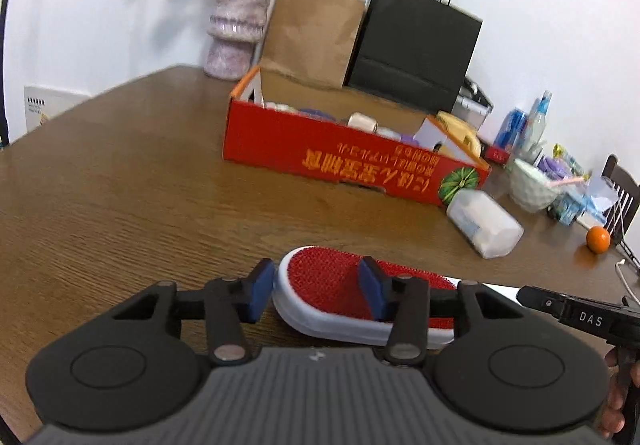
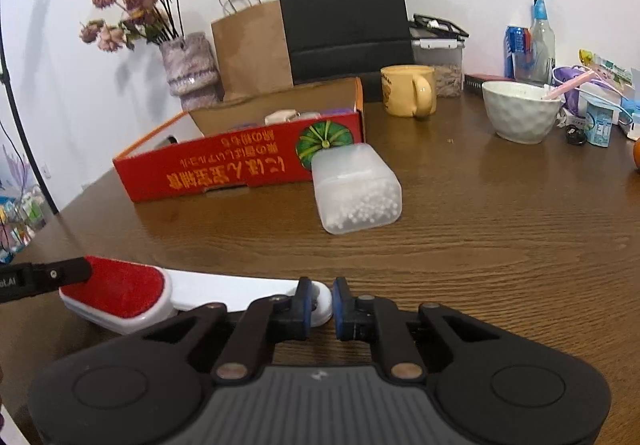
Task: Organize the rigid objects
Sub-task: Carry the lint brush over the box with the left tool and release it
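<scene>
A lint brush (image 1: 324,277) with a red pile face and a white body lies flat on the wooden table (image 1: 120,185), near its front edge. My left gripper (image 1: 316,291) straddles the rounded end of the brush head. Its left pad is at the white rim and its right pad stands over the red face, with a wide gap between them. In the right wrist view the brush (image 2: 120,293) runs left to right. There my right gripper (image 2: 322,309) is shut on the tip of its white handle. A finger of the left gripper (image 2: 60,277) reaches over the red head.
A red cardboard box (image 1: 340,161) holding several small items stands mid-table. A translucent container (image 2: 354,189) lies on its side against the box. Behind are a yellow mug (image 2: 408,91), a white bowl (image 2: 520,111), bottles, paper bags and a vase (image 1: 236,29). An orange (image 1: 599,239) lies far right.
</scene>
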Demonstrator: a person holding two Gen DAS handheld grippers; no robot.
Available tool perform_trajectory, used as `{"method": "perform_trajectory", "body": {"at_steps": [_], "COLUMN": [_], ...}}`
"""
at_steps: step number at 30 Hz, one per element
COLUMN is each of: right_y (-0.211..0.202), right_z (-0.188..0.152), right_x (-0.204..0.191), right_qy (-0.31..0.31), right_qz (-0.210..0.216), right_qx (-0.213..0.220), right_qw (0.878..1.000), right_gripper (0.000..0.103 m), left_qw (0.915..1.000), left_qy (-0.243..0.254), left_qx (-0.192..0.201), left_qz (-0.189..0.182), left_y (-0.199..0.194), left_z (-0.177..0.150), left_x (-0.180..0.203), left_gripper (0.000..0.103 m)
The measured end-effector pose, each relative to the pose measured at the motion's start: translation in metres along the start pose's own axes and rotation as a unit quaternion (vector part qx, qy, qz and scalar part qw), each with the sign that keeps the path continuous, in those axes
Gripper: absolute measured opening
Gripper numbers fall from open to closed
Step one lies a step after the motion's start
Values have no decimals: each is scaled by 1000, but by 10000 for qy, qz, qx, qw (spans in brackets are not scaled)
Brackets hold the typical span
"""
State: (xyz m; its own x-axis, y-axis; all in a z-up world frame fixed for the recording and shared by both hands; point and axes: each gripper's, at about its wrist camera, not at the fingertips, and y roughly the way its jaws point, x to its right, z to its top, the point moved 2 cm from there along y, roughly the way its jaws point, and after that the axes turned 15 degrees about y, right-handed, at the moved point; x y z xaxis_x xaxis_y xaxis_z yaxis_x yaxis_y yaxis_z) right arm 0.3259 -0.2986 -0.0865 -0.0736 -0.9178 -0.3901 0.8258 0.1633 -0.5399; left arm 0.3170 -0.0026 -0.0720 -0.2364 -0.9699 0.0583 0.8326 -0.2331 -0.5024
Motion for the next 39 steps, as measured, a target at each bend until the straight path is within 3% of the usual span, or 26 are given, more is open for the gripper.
{"method": "perform_trajectory", "body": {"at_steps": [11,19,23,32,39], "right_y": [-75,-88,-66,21,94], "right_z": [23,36,62,142,182], "right_x": [-28,-33,-36,-43,-41], "right_qy": [-145,-171,-77,103,99], "right_qz": [490,572,630,672,472], "right_qx": [1167,1402,1412,1284,962], "right_qw": [9918,9883,9879,9894,9942], "right_gripper": [11,11,11,11,11], "left_qw": [9918,9898,9902,9928,9963], "left_qy": [148,188,208,242,111], "left_qx": [1263,1405,1365,1171,845], "left_qz": [137,144,190,67,99], "left_y": [-76,-85,-65,31,101], "left_z": [30,46,72,148,176], "left_x": [11,16,14,-8,-23], "left_gripper": [47,47,47,46,46]}}
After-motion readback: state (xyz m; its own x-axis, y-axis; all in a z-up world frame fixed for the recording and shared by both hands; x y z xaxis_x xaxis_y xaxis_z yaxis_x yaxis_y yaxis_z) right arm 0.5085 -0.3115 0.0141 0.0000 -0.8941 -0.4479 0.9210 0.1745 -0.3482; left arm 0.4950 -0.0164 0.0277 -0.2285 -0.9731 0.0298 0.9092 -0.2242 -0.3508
